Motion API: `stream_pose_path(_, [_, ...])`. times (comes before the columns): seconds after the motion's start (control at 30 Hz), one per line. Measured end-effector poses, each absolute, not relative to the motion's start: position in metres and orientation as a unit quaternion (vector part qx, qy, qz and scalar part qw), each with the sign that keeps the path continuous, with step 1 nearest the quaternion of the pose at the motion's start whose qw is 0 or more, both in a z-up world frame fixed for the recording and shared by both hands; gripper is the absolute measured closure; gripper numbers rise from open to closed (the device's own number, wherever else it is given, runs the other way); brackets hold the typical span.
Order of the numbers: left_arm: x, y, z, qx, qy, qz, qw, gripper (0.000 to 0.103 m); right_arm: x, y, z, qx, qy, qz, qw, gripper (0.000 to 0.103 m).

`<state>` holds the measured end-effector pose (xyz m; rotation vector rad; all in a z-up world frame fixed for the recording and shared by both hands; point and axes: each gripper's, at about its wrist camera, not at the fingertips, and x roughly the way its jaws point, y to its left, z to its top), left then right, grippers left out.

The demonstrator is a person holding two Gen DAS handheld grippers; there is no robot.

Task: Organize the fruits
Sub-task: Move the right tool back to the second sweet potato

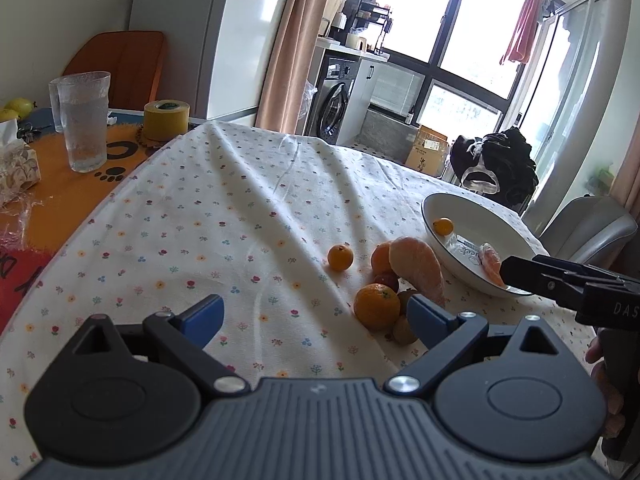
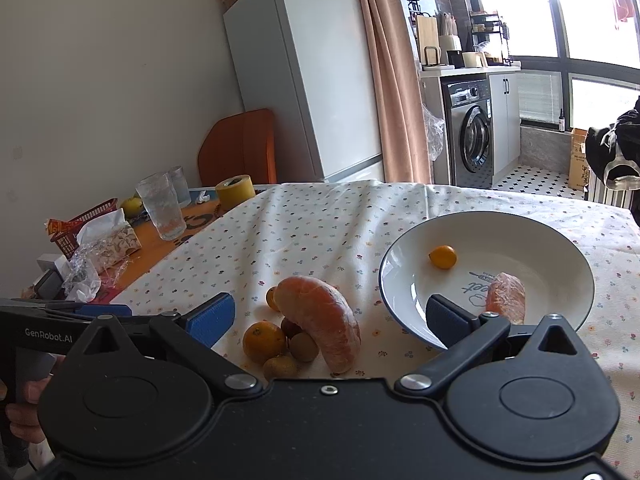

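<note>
A: What's nearest?
B: Both tools. The left gripper [image 1: 316,316] has its blue pads spread wide with nothing between them, low over the flowered tablecloth [image 1: 224,208]. The right gripper [image 2: 332,316] is also wide apart and empty, one finger [image 2: 448,316] hanging over the near rim of the white bowl [image 2: 560,248].

A: And the fruit?
B: A heap lies on the cloth just left of the bowl: a mandarin [image 2: 264,342], small brown round fruits [image 2: 304,346], and a big peeled citrus wedge [image 2: 320,320] leaning across them. From the left wrist view, a kumquat [image 1: 340,257] sits a little apart, farther left.

A: Anything in the bowl?
B: Yes, a smaller peeled segment [image 2: 506,302] near the front, close to the right gripper's finger, and one small kumquat [image 2: 443,256] toward the back.

A: Beyond that?
B: At the table's far left edge, a frosted glass [image 2: 162,210], a yellow tape roll [image 2: 235,191] and a tissue pack [image 2: 114,236]; behind them a white fridge [image 2: 304,80] and a washing machine [image 2: 474,132]
</note>
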<state>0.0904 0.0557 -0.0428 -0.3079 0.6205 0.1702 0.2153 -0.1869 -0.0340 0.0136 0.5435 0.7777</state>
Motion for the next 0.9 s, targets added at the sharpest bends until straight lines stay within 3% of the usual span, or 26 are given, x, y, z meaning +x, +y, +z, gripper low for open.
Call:
stream_pose_path(0.4, [0.09, 0.075, -0.061, -0.19, 0.308, 0.115, 0.925, 0.006, 0.222, -0.156, -0.047, -0.024, 0.274, 0.411, 0.869, 0.002])
stream_pose_path(0.9, [0.097, 0.077, -0.071, -0.202, 0.315, 0.103, 0.922, 0.006, 0.231, -0.123, -0.061, -0.074, 0.293, 0.44, 0.846, 0.024])
